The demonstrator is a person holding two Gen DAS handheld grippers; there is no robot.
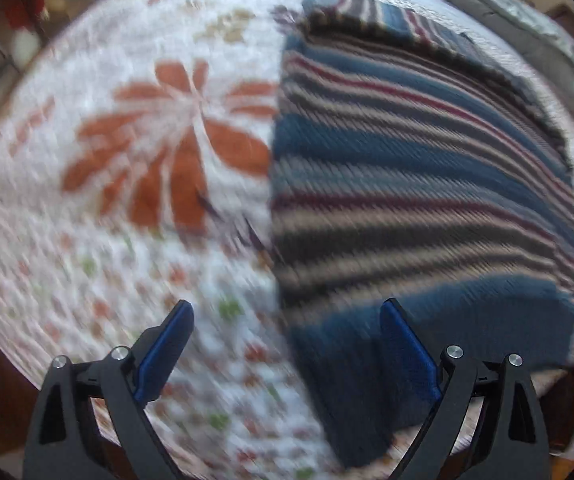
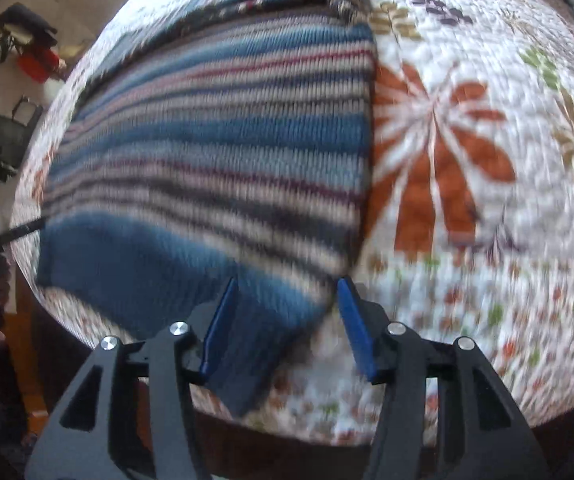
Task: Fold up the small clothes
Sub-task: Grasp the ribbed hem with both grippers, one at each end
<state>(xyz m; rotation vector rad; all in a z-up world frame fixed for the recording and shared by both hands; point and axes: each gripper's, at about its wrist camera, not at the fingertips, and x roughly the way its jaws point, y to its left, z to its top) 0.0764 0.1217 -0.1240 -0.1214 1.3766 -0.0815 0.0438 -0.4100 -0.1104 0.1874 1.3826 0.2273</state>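
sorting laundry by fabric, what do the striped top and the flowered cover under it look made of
Striped top: looks like a knit, wool or acrylic, matte; ribbed stitch rows show across the blue, grey and maroon bands. Flowered cover: likely quilted cotton, matte; its white surface is puckered by stitching around printed flowers. Blur leaves both uncertain.

A bed (image 1: 99,264) covered by a white quilt with orange flowers carries a striped knit garment (image 1: 427,184) lying flat on it.
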